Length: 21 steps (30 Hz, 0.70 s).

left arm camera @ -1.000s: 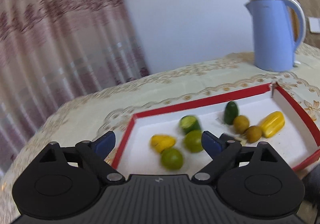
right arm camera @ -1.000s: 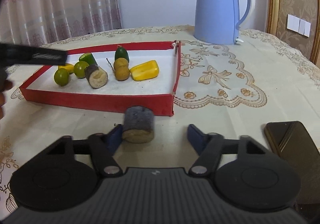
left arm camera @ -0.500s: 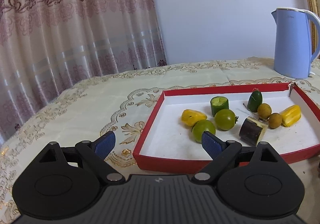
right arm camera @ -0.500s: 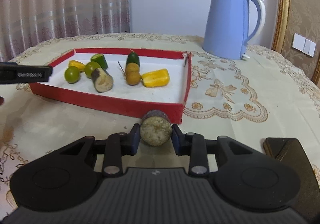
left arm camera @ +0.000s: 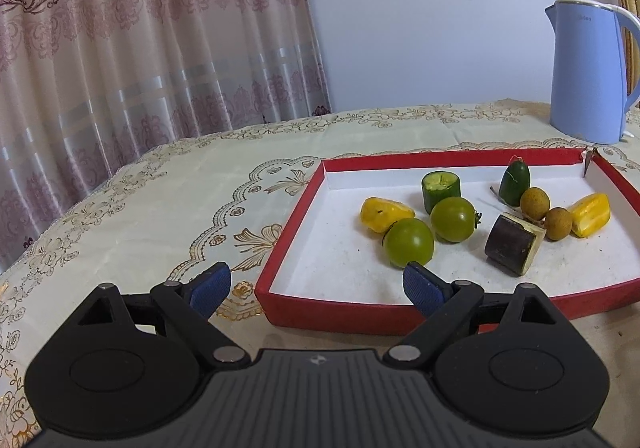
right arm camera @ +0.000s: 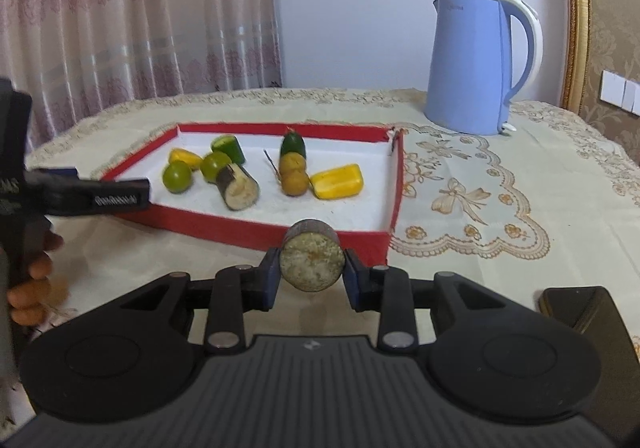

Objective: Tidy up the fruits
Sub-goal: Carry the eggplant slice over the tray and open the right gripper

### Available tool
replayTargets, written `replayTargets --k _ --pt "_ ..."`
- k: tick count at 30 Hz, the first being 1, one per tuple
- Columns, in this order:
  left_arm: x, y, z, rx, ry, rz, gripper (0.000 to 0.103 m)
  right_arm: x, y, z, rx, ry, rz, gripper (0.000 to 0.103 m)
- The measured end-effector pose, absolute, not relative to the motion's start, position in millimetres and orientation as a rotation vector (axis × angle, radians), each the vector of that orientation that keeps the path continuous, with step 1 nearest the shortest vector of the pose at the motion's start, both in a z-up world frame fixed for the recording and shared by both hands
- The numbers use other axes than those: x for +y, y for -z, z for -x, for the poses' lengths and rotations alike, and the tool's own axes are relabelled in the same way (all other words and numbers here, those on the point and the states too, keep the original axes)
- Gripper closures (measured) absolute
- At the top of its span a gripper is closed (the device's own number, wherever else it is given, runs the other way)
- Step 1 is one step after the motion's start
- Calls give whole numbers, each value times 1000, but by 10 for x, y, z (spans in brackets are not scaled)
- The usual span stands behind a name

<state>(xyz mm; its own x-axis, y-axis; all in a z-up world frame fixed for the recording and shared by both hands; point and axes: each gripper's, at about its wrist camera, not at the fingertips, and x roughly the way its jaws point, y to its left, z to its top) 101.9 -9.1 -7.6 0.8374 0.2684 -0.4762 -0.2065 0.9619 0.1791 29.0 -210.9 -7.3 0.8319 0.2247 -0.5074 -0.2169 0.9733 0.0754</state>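
Note:
My right gripper [right arm camera: 311, 275] is shut on a dark-skinned eggplant chunk [right arm camera: 311, 261], lifted just in front of the red tray [right arm camera: 280, 235]. Its pale cut face points at the camera. The tray [left arm camera: 336, 310] holds two green tomatoes [left arm camera: 409, 242], cucumber pieces [left arm camera: 440, 188], yellow pepper pieces [left arm camera: 384, 213], two brown longans [left arm camera: 558, 223] and another eggplant chunk [left arm camera: 513, 243]. My left gripper [left arm camera: 316, 282] stands open with nothing between its fingers, at the tray's near left corner. It also shows at the left edge of the right wrist view as the left gripper [right arm camera: 92, 197].
A blue electric kettle [right arm camera: 476, 64] stands behind the tray's right end. A dark phone [right arm camera: 580, 306] lies on the embroidered tablecloth at the near right. A hand [right arm camera: 34, 276] holds the left tool. A curtain hangs behind the table's far left edge.
My right gripper has closed on the eggplant chunk and raised it off the cloth. The left gripper drew back from above the tray to its near left corner, still open.

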Motion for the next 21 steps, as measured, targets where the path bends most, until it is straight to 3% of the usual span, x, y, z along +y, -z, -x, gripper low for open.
replayTargets --k 21 --pt "-44 100 -1030 525 -243 -94 6 -2005 -112 -651 511 -266 -29 72"
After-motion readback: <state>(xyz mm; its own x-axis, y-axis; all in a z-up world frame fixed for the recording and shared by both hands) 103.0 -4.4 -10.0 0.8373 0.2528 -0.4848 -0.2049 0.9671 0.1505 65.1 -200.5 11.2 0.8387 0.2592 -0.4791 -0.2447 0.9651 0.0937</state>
